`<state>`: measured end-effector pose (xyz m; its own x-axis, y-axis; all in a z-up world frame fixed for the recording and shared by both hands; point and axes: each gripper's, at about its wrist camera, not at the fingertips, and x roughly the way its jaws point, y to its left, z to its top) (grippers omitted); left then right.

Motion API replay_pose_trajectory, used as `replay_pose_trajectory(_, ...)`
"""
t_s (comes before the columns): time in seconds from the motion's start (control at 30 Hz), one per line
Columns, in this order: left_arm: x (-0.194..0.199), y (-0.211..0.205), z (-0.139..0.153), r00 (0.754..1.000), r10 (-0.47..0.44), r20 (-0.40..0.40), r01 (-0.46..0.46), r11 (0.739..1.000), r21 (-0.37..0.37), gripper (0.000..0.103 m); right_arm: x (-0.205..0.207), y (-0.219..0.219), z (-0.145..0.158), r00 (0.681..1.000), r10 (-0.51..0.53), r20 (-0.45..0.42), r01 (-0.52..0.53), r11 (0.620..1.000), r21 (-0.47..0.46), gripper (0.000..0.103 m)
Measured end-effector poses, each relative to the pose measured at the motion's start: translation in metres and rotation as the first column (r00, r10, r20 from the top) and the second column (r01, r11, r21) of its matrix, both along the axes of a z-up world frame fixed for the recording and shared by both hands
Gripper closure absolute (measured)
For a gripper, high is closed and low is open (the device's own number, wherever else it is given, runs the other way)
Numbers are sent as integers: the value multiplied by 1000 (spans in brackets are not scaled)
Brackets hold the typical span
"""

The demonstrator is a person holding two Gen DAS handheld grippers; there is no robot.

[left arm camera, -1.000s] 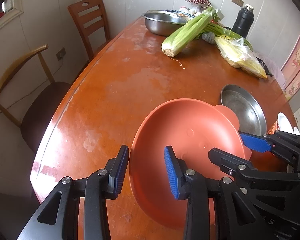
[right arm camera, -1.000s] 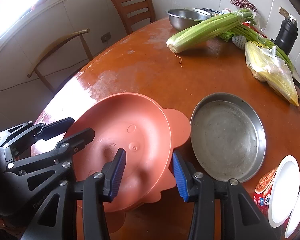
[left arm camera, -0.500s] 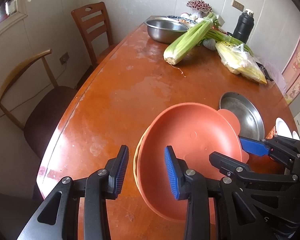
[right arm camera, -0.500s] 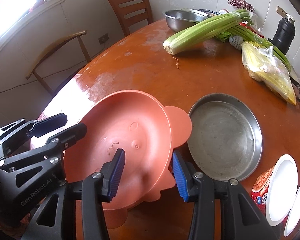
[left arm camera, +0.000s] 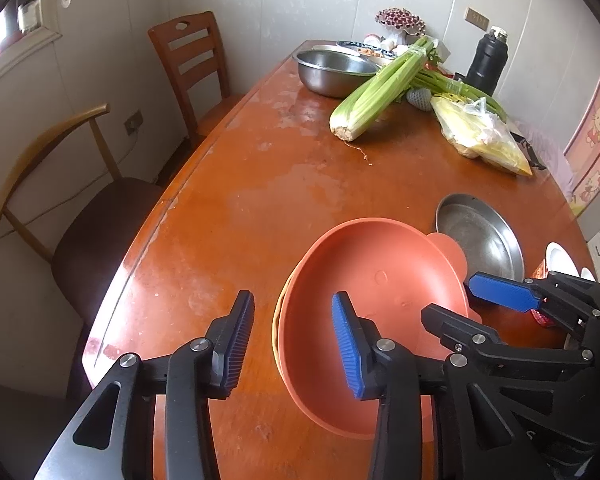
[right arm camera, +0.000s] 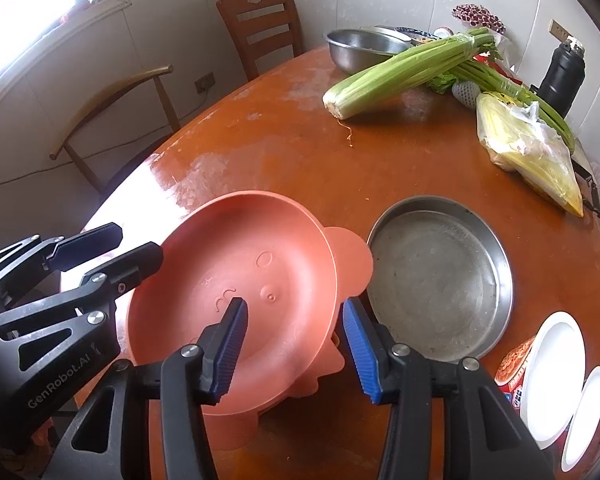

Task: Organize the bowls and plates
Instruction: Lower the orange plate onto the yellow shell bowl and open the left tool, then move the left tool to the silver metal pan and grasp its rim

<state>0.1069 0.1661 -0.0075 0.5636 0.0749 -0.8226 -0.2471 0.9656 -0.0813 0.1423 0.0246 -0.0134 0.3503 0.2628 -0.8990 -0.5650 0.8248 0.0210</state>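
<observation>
1. The salmon-pink plastic bowl with ear-shaped tabs [right arm camera: 236, 264] sits nested on a stack near my edge of the orange-brown wooden counter [left arm camera: 260, 200]; a yellowish rim shows beneath it.
2. My left gripper [left arm camera: 293, 338] and right gripper [right arm camera: 296, 344] straddle opposite rims, jaws opening, pads no longer pressing, so I judge this bowl placed.
3. Left to sort: the round shallow steel pan [right arm camera: 440, 276] just beside it and the white plates [right arm camera: 552, 376] at the counter's edge.

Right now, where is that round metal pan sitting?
In the right wrist view the metal pan lies flat on the wooden table, just right of the orange plate, with the celery farther back and white dishes at its lower right.
</observation>
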Motion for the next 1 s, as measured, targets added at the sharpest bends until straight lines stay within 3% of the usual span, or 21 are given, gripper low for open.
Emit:
replay_pose_trajectory(0.5,-4,-16,23,999,-16,39,15,999,31,60,-9,-20,32,998,-21,58,17,998,61,50)
replay_pose_trajectory(1.0,17,-60,67,989,-91,114,82,994,77,59,1,-83,81,980,-129,151,114,988,109,44)
